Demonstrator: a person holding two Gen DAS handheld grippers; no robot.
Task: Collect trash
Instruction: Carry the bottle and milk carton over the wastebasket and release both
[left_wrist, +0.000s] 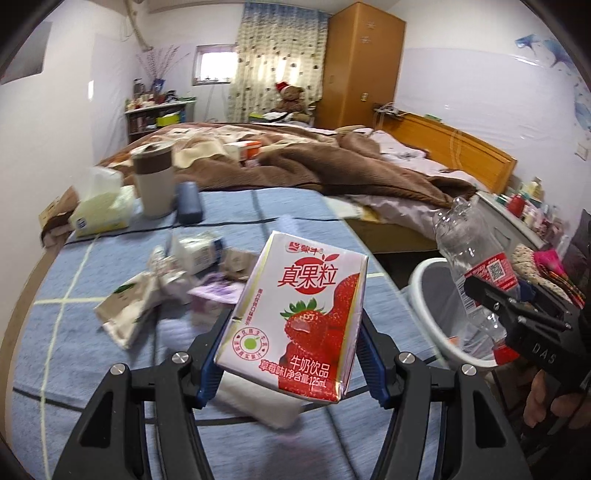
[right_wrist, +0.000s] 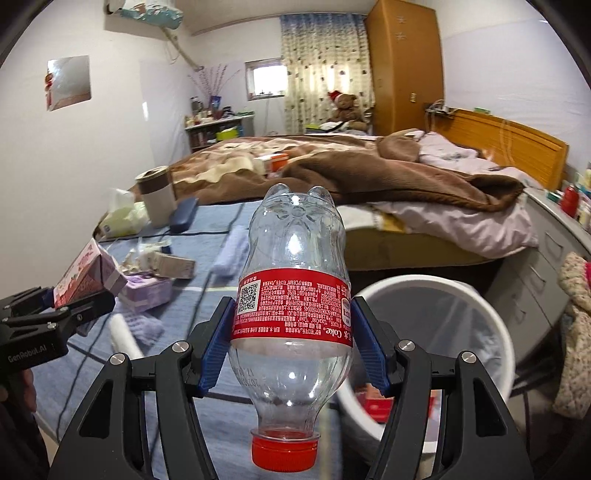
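Note:
My left gripper (left_wrist: 293, 332) is shut on a pink strawberry milk carton (left_wrist: 303, 314), lifted above the blue checked cloth. My right gripper (right_wrist: 293, 325) is shut on an empty clear cola bottle (right_wrist: 293, 280) with a red label, held cap toward the camera. In the left wrist view the bottle (left_wrist: 476, 269) hangs over the white trash bin (left_wrist: 424, 291) at the right. In the right wrist view the carton (right_wrist: 86, 275) shows at the left in the other gripper, and the bin (right_wrist: 491, 325) stands just right of the bottle. Crumpled wrappers and small boxes (left_wrist: 177, 273) lie on the cloth.
A beige cup (left_wrist: 153, 182), a tissue pack (left_wrist: 101, 206) and a dark blue case (left_wrist: 189, 204) stand at the cloth's far end. Behind lies a bed with a brown blanket (left_wrist: 332, 162). A grey cabinet (right_wrist: 546, 258) flanks the bin at the right.

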